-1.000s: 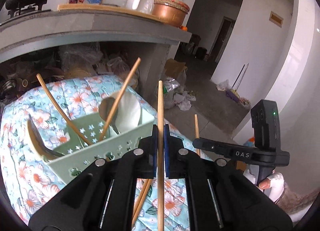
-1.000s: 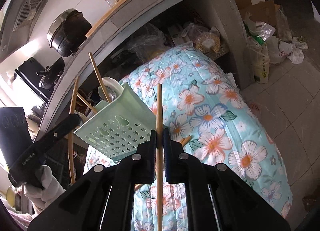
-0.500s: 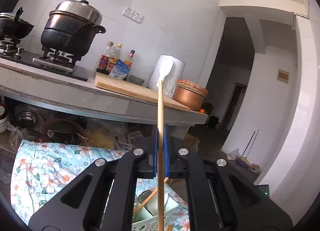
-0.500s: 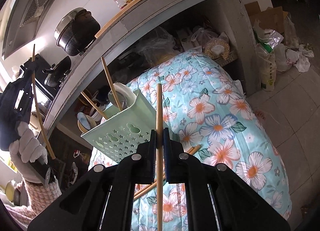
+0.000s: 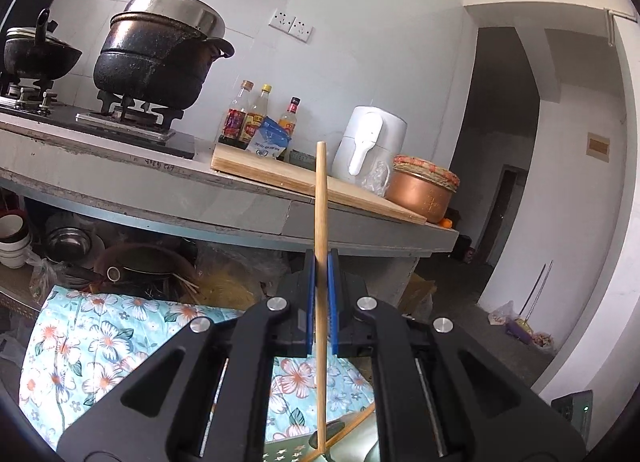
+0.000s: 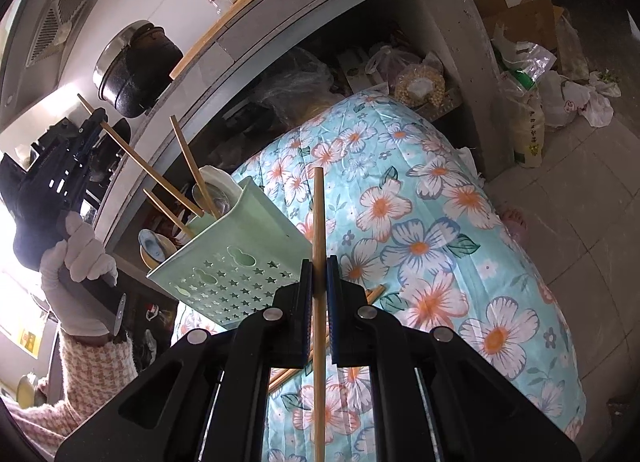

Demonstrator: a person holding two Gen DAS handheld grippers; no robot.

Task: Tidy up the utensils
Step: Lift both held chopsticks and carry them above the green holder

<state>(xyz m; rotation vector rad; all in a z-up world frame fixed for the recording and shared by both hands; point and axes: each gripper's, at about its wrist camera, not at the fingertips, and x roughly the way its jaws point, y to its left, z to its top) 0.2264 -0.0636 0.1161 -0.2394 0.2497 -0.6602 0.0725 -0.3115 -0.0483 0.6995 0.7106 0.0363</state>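
Left gripper pinches a chopstick whose lower end reaches into the basket, right gripper pinches a second chopstick just right of the basket, above the floral cloth, more chopsticks standing inside it.

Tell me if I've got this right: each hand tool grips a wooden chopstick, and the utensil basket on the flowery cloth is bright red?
Not quite. The perforated plastic utensil basket is pale green, not red, as the right wrist view shows. The rest holds: the right gripper and the left gripper each have their jaws shut on a wooden chopstick, and the basket sits on the floral cloth.
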